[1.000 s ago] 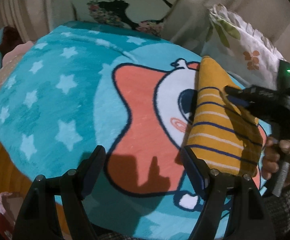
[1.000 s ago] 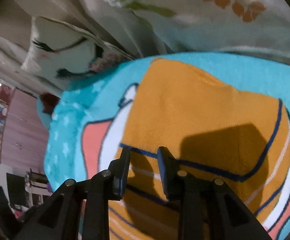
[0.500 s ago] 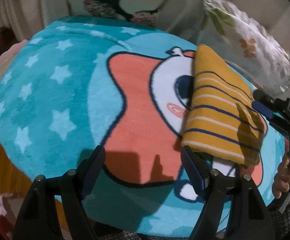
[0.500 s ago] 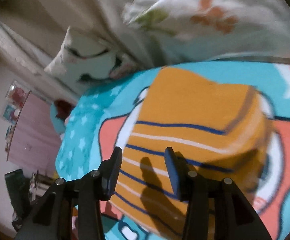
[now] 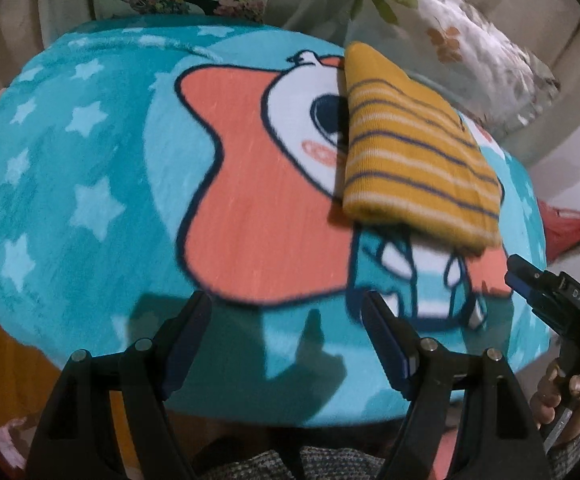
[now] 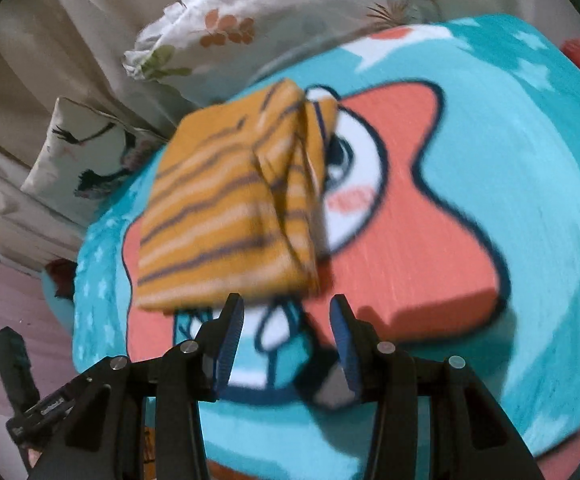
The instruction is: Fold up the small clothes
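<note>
A folded mustard-yellow garment (image 5: 414, 152) with navy and white stripes lies on a teal cartoon blanket (image 5: 89, 184). It also shows in the right wrist view (image 6: 225, 216), blurred. My left gripper (image 5: 285, 320) is open and empty, held back over the blanket's near edge, well short of the garment. My right gripper (image 6: 285, 320) is open and empty, just in front of the garment's near edge. The right gripper also shows in the left wrist view (image 5: 546, 296) at the right, with the hand holding it.
A floral pillow (image 5: 458, 40) lies behind the garment and a printed cushion (image 6: 89, 152) stands at the back. The left gripper's body (image 6: 21, 392) sits at the lower left of the right wrist view. A red object (image 5: 566, 228) lies beyond the blanket's right edge.
My right gripper has let go of the garment, opened wider and pulled back off it toward the near edge. My left gripper has drawn back a little, still open.
</note>
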Demonstrator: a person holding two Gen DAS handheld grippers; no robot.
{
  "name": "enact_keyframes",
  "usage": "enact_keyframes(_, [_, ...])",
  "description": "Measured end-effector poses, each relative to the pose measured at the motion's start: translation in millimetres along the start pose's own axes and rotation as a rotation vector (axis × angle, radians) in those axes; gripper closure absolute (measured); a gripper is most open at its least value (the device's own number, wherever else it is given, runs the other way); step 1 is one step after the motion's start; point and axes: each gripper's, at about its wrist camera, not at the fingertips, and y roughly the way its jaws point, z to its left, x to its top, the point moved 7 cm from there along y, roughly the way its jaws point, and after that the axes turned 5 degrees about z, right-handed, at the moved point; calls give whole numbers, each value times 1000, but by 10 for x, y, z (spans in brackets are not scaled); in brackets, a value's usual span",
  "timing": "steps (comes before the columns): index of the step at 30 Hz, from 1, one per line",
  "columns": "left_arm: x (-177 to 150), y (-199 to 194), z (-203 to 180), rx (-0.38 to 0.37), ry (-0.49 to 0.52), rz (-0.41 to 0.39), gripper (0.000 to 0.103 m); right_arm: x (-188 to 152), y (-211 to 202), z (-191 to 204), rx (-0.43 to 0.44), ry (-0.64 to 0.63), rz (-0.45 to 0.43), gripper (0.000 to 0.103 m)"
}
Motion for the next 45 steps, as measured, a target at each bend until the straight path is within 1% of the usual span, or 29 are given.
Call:
enact_keyframes(3, [-160,-115,88,21,31,-9,26,-261,-5,18,9,33,-2,54])
enact_keyframes(7, [-278,-269,187,60,68,-45,26,-576,-8,119,-27,18,-3,54])
enact_keyframes(13, [-355,-629,206,110,133,-163,26,-839,-112,290,-73,-12,-26,54])
enact_keyframes(16, [-385,-813,175,137,176,-224,26,-910,-189,362,-87,-28,-44,52])
enact_keyframes(18, [-416,-939,163,146,188,-271,25,-953,-232,404,-98,-32,-55,51])
enact_keyframes(19, [-426,-1007,161,154,188,-299,24,-974,-253,420,-101,-35,-60,51])
enact_keyframes(21, [-448,-1173,158,185,188,-375,18,-1017,-287,463,-111,-46,-69,51])
enact_keyframes(22, [-454,-1280,159,206,189,-426,17,-1034,-301,489,-115,-51,-74,51])
enact_keyframes(24, [-481,-1568,161,257,180,-567,8,-1075,-344,542,-121,-63,-84,51])
enact_keyframes(26, [-517,-1811,179,293,157,-674,2,-1114,-382,584,-129,-70,-93,50])
enact_keyframes(27, [-532,-1904,181,285,147,-709,0,-1126,-396,595,-129,-70,-94,50])
enact_keyframes(28, [-542,-1997,177,255,139,-737,0,-1135,-407,604,-130,-69,-96,50])
enact_keyframes(30, [-516,-2088,155,212,145,-757,0,-1155,-452,630,-139,-75,-109,50])
enact_keyframes(31, [-492,-2119,131,196,153,-759,0,-1164,-480,651,-151,-87,-121,50])
enact_keyframes(33, [-412,-2135,59,165,196,-731,0,-1183,-521,702,-175,-109,-141,50])
enact_keyframes(34, [-370,-2126,8,135,224,-710,0,-1188,-539,721,-187,-120,-149,50])
enact_keyframes(35, [-325,-2082,-39,94,247,-668,0,-1195,-554,747,-201,-132,-157,50])
enact_keyframes(36, [-289,-2007,-75,51,260,-605,0,-1202,-558,765,-209,-138,-161,49])
enact_keyframes(38, [-287,-1875,-106,16,246,-525,0,-1214,-543,799,-221,-152,-159,48])
enact_keyframes(40, [-331,-1715,-107,25,231,-483,0,-1239,-512,822,-245,-170,-152,48])
enact_keyframes(43, [-438,-1399,-81,82,250,-403,0,-1273,-487,831,-275,-199,-147,47])
enact_keyframes(45, [-519,-1253,-43,127,243,-364,0,-1287,-468,827,-294,-209,-147,46])
